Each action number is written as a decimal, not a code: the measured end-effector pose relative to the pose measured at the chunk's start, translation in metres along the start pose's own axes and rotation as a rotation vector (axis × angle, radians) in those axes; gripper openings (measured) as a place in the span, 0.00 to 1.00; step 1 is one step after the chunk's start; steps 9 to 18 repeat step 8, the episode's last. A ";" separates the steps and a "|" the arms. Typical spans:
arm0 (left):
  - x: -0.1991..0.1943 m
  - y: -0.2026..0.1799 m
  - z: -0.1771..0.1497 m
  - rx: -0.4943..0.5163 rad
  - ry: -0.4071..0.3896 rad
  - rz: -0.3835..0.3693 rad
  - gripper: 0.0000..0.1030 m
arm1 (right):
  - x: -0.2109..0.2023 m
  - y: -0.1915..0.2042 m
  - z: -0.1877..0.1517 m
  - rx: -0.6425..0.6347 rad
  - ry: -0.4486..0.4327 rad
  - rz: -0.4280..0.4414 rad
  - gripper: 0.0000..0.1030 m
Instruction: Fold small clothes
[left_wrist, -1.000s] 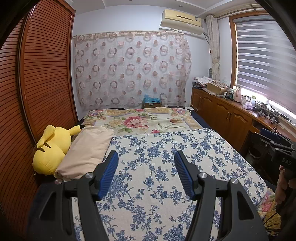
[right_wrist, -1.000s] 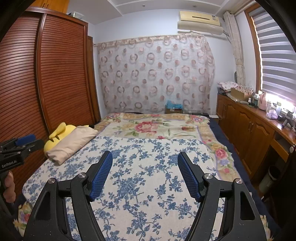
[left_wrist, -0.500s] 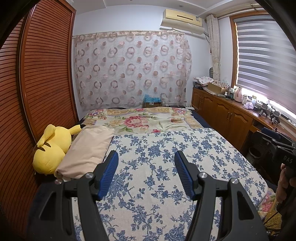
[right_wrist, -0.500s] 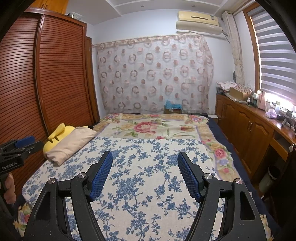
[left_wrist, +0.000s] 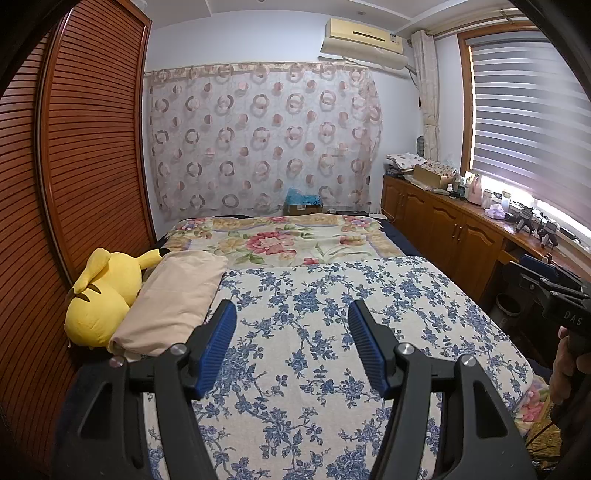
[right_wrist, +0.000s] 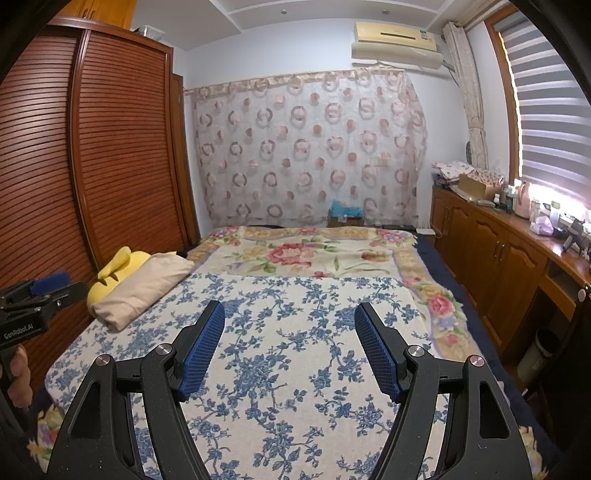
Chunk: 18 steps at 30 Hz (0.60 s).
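No small garment shows in either view. A bed covered by a white cloth with blue flowers (left_wrist: 325, 332) (right_wrist: 295, 332) fills the middle of both views. My left gripper (left_wrist: 291, 314) hovers above it, open, nothing between its blue pads. My right gripper (right_wrist: 290, 314) hangs over the same cloth, also open and empty. A folded beige cloth or pillow (left_wrist: 173, 299) (right_wrist: 144, 288) lies at the bed's left edge, ahead and left of both grippers. The other gripper shows at the edge of each view, held by a hand (left_wrist: 565, 365) (right_wrist: 18, 380).
A yellow plush toy (left_wrist: 99, 295) (right_wrist: 122, 266) leans beside the beige cloth against the slatted wooden wardrobe (left_wrist: 74, 166). A pink-flowered blanket (left_wrist: 280, 240) covers the far half of the bed. Wooden cabinets (left_wrist: 450, 232) with clutter line the right wall under the window. A bin (right_wrist: 535, 354) stands by them.
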<state>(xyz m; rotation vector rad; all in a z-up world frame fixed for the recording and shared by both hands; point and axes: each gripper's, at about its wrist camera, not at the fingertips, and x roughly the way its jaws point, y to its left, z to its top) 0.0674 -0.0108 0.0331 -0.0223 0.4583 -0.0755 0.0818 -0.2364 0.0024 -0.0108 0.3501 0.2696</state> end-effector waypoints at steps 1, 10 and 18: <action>0.000 0.000 0.000 0.000 0.000 0.000 0.61 | -0.001 -0.001 0.000 0.000 -0.001 -0.001 0.72; 0.000 0.001 0.000 -0.002 0.000 0.001 0.61 | 0.000 -0.002 -0.001 0.002 -0.001 -0.001 0.72; 0.000 0.001 0.000 -0.002 0.000 0.001 0.61 | 0.000 -0.002 -0.001 0.002 -0.001 -0.001 0.72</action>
